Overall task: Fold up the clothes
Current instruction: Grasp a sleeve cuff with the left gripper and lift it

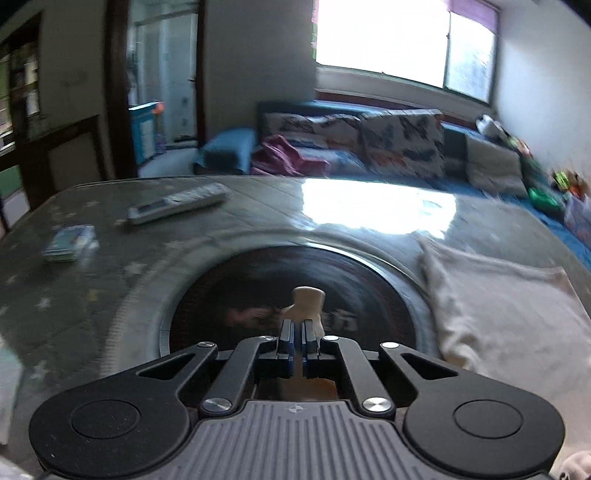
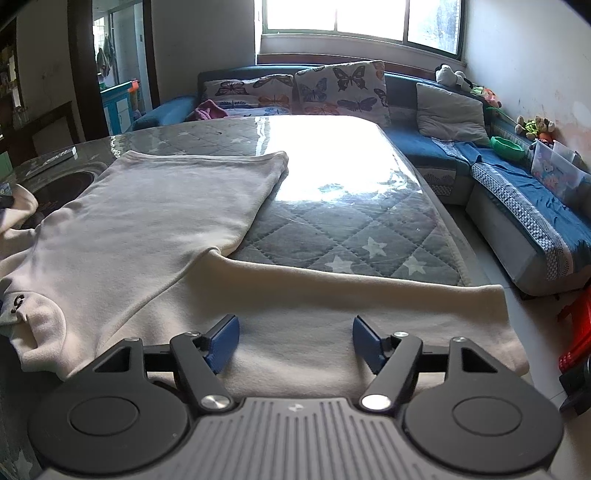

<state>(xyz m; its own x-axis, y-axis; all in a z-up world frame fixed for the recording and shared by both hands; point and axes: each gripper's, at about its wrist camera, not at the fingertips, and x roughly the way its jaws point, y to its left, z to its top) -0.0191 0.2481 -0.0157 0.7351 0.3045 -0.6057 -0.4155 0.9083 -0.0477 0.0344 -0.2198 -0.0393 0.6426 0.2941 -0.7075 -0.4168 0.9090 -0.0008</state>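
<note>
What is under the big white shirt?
The shirt lies on a grey quilted cover with stars on the table, and reaches the dark round plate. Anything beneath the cloth is hidden.

Daylight pours in from the window (image 2: pixel 354 16) behind the sofa (image 2: pixel 517 192) — blown out to pure white in both views. It throws a hard glare patch across the glossy worktop (image 2: pixel 332 155), washing out the quilted pattern there. The left wrist view is smeared with motion blur: the remote (image 1: pixel 177 203) and cushions (image 1: pixel 402 144) are soft and streaked. The right wrist view is sharp. Both bend at the edges — dark corners, curved walls.
</note>
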